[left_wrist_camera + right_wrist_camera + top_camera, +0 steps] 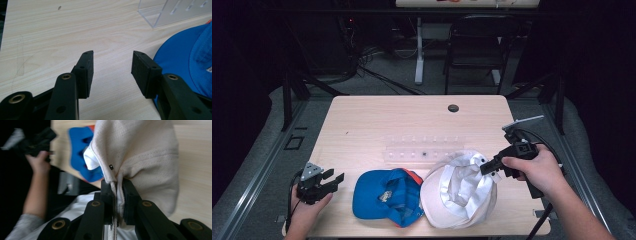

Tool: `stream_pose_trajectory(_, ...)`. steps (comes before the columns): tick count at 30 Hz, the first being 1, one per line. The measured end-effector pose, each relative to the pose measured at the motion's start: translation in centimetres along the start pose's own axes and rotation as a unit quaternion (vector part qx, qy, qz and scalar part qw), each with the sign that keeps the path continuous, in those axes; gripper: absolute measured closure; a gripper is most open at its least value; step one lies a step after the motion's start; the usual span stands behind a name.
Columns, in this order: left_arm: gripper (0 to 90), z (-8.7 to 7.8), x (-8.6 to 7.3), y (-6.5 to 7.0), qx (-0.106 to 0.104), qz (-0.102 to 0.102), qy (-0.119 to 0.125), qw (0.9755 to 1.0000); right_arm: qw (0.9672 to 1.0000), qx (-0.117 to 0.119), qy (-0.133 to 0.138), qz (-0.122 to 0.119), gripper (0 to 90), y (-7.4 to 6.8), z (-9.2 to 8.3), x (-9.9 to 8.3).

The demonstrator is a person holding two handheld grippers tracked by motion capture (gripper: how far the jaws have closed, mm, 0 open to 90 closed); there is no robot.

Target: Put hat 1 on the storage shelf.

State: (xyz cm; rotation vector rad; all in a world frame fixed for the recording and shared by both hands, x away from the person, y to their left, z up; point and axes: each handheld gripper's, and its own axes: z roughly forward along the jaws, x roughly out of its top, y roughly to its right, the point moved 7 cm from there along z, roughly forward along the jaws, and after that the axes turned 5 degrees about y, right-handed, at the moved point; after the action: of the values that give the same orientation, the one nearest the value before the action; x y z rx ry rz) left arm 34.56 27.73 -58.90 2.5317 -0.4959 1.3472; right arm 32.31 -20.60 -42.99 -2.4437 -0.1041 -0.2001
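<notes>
A cream-white cap (462, 192) lies at the front of the table with its right edge lifted. My right gripper (486, 166) is shut on that edge; in the right gripper view the fabric of the cap (147, 157) is pinched between the pads (117, 195). A blue cap (384, 195) with an orange patch lies just left of it, partly under the white one. My left gripper (333, 181) rests at the table's front left, open with nothing between its fingers, and the blue cap (190, 57) lies just to the right of the gripper (112, 67).
A clear plastic rack (424, 148) lies across the middle of the table, behind the caps. A round cable hole (453, 108) sits near the far edge. A black chair (479, 45) and a white table leg (419, 50) stand beyond the table.
</notes>
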Motion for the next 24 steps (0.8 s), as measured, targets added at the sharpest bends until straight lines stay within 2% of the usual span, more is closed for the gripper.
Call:
stream_pose_trajectory(1, 52.7, 0.0, 0.0, 0.0, 0.000, 0.000, -0.001, 1.0000, 0.9998, 0.015, -0.007, -0.003, 81.9, -0.2, -0.1, 0.0)
stream_pose_trajectory(2, 52.7, 0.0, 0.0, 0.0, 0.000, -0.001, 0.000, 1.0000, 0.9995, 0.031, -0.002, 0.008, 81.9, -0.6, -0.1, 0.0)
stream_pose_trajectory(4, 52.7, 0.0, 0.0, 0.0, 0.000, 0.001, -0.001, 1.0000, 0.9979, 0.065, -0.003, 0.009, 81.9, -1.0, -0.2, 0.0)
stream_pose_trajectory(6, 52.7, 0.0, 0.0, 0.0, 0.000, 0.001, 0.000, 1.0000, 0.9954, 0.096, -0.001, 0.009, 81.9, -1.5, -0.3, 0.1)
stream_pose_trajectory(8, 52.7, 0.0, 0.0, 0.0, 0.000, 0.000, 0.000, 1.0000, 0.9915, 0.129, 0.003, 0.013, 81.9, -2.0, -0.4, 0.2)
stream_pose_trajectory(12, 52.7, 0.0, 0.0, 0.0, -0.001, 0.001, 0.001, 1.0000, 0.9875, 0.156, 0.013, 0.018, 81.9, -2.6, -1.0, 0.6)
stream_pose_trajectory(14, 52.7, 0.0, 0.0, 0.0, -0.001, 0.002, 0.000, 1.0000, 0.9845, 0.170, 0.031, 0.029, 81.9, -2.8, -1.6, 1.0)
stream_pose_trajectory(19, 52.4, 0.1, -0.1, 0.1, -0.001, 0.003, 0.001, 1.0000, 0.9804, 0.181, 0.068, 0.037, 81.8, -2.5, -3.0, 2.1)
stream_pose_trajectory(24, 52.3, 0.2, -0.1, 0.1, 0.000, 0.004, 0.002, 1.0000, 0.9726, 0.208, 0.091, 0.050, 81.8, -2.9, -3.6, 3.4)
